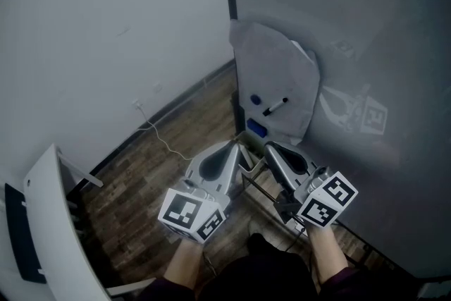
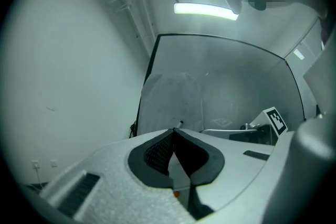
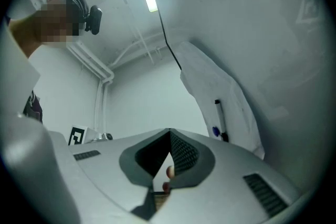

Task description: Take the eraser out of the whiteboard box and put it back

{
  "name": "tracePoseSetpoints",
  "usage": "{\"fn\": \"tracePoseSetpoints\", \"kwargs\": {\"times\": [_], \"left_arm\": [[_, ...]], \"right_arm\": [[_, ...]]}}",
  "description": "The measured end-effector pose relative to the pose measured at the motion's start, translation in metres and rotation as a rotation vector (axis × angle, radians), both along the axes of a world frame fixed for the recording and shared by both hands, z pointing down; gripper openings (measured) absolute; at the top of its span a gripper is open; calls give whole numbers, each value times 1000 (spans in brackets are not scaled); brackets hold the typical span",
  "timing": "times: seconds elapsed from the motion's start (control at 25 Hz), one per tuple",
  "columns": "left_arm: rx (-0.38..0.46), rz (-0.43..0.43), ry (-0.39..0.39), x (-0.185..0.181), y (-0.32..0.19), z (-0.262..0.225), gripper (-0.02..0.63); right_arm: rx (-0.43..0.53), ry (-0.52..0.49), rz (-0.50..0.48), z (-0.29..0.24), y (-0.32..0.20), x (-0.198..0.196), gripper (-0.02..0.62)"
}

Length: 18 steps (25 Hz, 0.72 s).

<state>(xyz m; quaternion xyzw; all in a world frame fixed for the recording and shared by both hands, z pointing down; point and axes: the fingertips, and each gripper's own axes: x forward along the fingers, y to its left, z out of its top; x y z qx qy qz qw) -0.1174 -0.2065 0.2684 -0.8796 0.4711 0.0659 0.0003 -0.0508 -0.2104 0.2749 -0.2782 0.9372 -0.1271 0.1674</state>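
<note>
A translucent white box (image 1: 278, 70) hangs on the grey whiteboard (image 1: 366, 25). Inside it I see a black marker (image 1: 275, 106), a small blue round thing (image 1: 255, 101) and, lower down, a blue block (image 1: 256, 128) that looks like the eraser. My left gripper (image 1: 236, 145) is shut and empty, just below and left of the box. My right gripper (image 1: 270, 147) is beside it, also shut and empty. The left gripper view shows the box (image 2: 173, 99) ahead over its closed jaws. The right gripper view shows the box (image 3: 210, 81) with the marker (image 3: 219, 113) to its right.
A white wall (image 1: 106, 25) meets the whiteboard at a dark corner edge. A white cable (image 1: 161, 141) trails over the wooden floor (image 1: 141, 180). A white panel (image 1: 49, 222) stands at the lower left. The whiteboard's metal stand (image 1: 257, 187) runs under the grippers.
</note>
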Motion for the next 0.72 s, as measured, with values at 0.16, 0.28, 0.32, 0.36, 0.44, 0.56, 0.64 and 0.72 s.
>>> {"fn": "tracePoseSetpoints", "kwargs": {"times": [0.16,0.28,0.32,0.36,0.44,0.56,0.64,0.72], "left_arm": [[5,1,5,1,2,0,6],[8,4,9,2,3,-1,6],[8,4,11,2,3,-1,6],[8,5,11,3,3,-1,6],[8,6,10,3,3,0,6],[5,9,10,4,4,2,6],[3,10,11,5,5,2,6],[2,8,13,4,5,3,6]], "right_arm": [[3,-2,0,1,2,1,3],[0,-10,-1,1,3,3,3],[-2,-13,-2,1,3,4,3],[-4,-17,-3,1,2,4,2],[-6,-19,-5,2,2,5,3],[-8,-21,-7,4,3,5,3],[-9,-23,-8,3,3,6,3],[-9,-25,-10,4,4,6,3]]}}
